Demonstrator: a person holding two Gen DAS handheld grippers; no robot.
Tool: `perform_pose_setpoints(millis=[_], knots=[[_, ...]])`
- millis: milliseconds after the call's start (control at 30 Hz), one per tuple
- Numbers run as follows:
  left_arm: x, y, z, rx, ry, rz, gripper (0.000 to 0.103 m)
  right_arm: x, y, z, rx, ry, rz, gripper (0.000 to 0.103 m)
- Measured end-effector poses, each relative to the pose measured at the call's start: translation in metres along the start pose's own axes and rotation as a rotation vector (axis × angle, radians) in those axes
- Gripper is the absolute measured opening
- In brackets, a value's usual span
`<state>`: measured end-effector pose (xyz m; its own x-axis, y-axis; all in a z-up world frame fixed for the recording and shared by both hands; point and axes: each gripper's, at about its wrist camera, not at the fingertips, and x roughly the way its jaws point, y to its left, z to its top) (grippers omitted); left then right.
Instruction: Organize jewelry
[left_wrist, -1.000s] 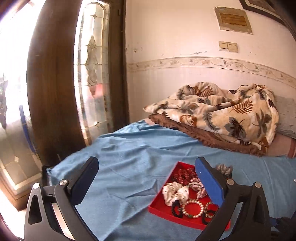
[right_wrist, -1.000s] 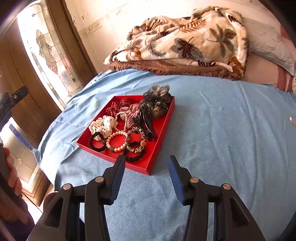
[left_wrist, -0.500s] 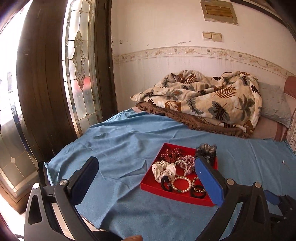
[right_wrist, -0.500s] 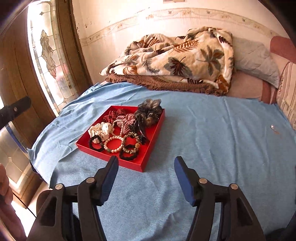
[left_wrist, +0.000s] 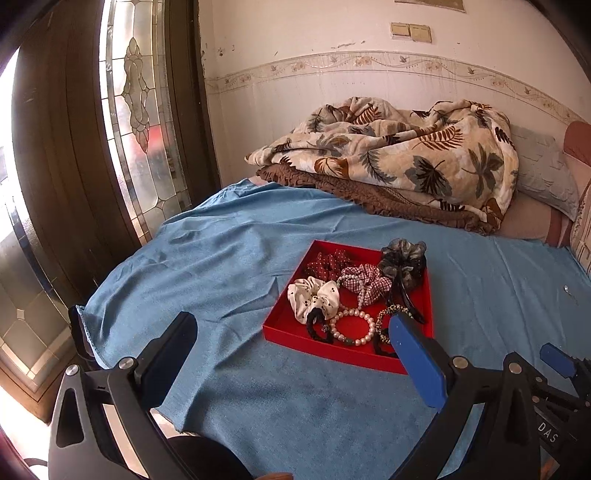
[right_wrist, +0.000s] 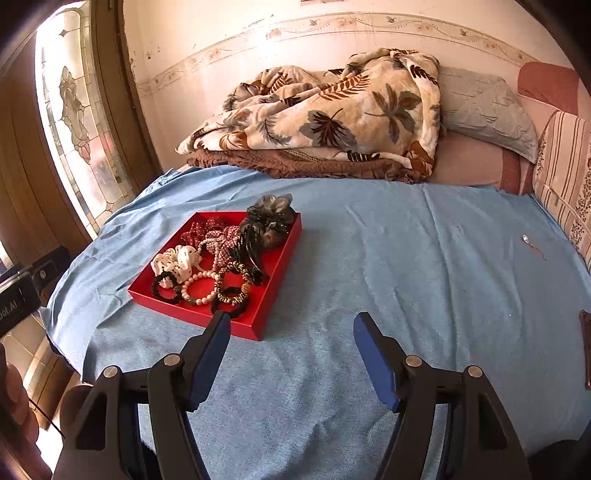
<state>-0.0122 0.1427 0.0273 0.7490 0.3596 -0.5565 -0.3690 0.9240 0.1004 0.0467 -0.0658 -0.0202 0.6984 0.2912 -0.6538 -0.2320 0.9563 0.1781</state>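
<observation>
While both the left gripper (left_wrist: 291, 325) and the right gripper (right_wrist: 291, 325) hover spread apart and empty, a square red tray (right_wrist: 275, 295) on the nubby blue bedspread (right_wrist: 406, 258) holds fabric scrunchies (right_wrist: 177, 260) and a pearl bracelet (right_wrist: 201, 284); "DAS" is readable lower right.

matt red tray (right_wrist: 275, 266), glossy pearl bracelet (left_wrist: 352, 328)

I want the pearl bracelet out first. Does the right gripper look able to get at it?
Probably yes. The right gripper is open and empty, short of the red tray. The pearl bracelet lies uncovered near the tray's front, though other bands crowd it.
</observation>
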Motion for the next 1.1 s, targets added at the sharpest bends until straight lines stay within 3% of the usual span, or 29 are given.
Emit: perform_pose_setpoints(millis=[600,1100], knots=[[0.031,-0.013,-0.015,0.031,0.13,-0.051,0.103,0.017,-0.004,-0.004,0.005,0.04,-0.032,0.079],[0.044,-0.012,-0.02,0.011,0.174,-0.112,0.103,0.022,-0.003,-0.005,-0.03,0.041,-0.09,0.08]])
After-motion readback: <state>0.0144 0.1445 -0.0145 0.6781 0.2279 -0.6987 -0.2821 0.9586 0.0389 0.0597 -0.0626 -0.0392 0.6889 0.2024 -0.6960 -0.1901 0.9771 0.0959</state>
